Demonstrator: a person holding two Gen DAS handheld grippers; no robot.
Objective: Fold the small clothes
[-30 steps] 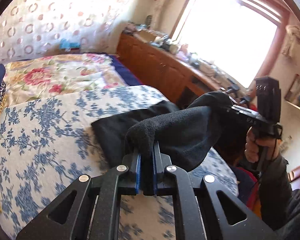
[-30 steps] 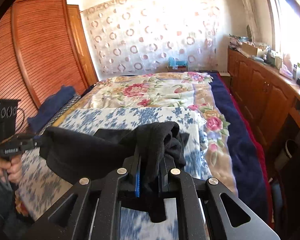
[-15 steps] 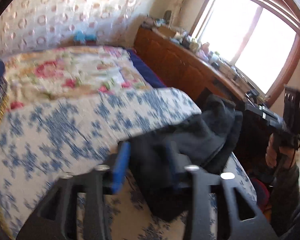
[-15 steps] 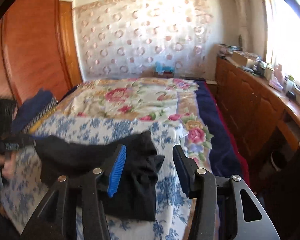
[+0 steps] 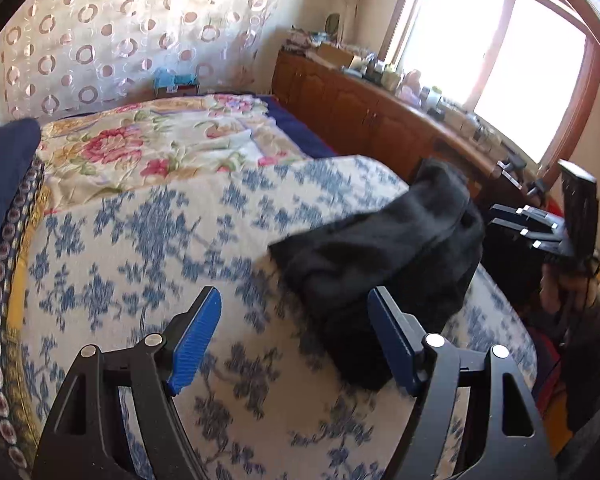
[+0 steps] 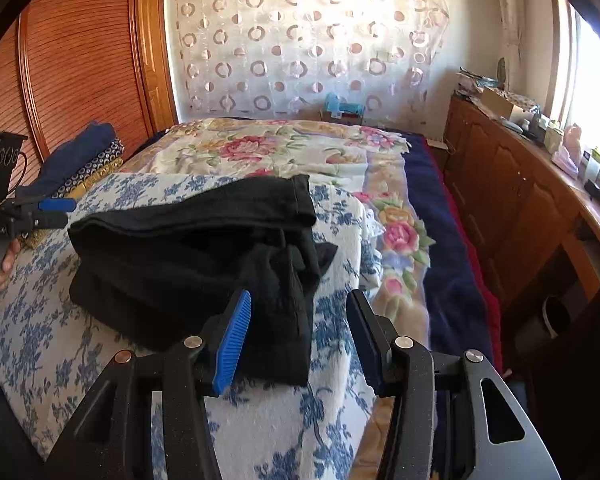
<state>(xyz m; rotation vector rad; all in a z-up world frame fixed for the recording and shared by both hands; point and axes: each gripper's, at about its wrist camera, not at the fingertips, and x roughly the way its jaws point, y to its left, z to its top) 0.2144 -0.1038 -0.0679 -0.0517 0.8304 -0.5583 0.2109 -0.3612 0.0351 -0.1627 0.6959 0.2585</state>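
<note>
Black garment (image 6: pixel 192 256) lies folded in a loose heap on the blue-flowered blanket (image 6: pixel 60 340) at the near end of the bed, one corner hanging toward my right tool (image 6: pixel 298 338). That right tool has its jaws spread, the blue pads (image 6: pixel 234 340) clear of the cloth, with only the garment's near edge lying between them. My left tool (image 5: pixel 296 340) is opening, its jaws wide apart; nothing is pinched, and the garment (image 5: pixel 380 264) lies just beyond its right pad. Beyond the garment the floral quilt (image 6: pixel 268 152) covers the far part of the bed, and a wooden cabinet (image 6: pixel 508 192) runs along the window side.
</note>
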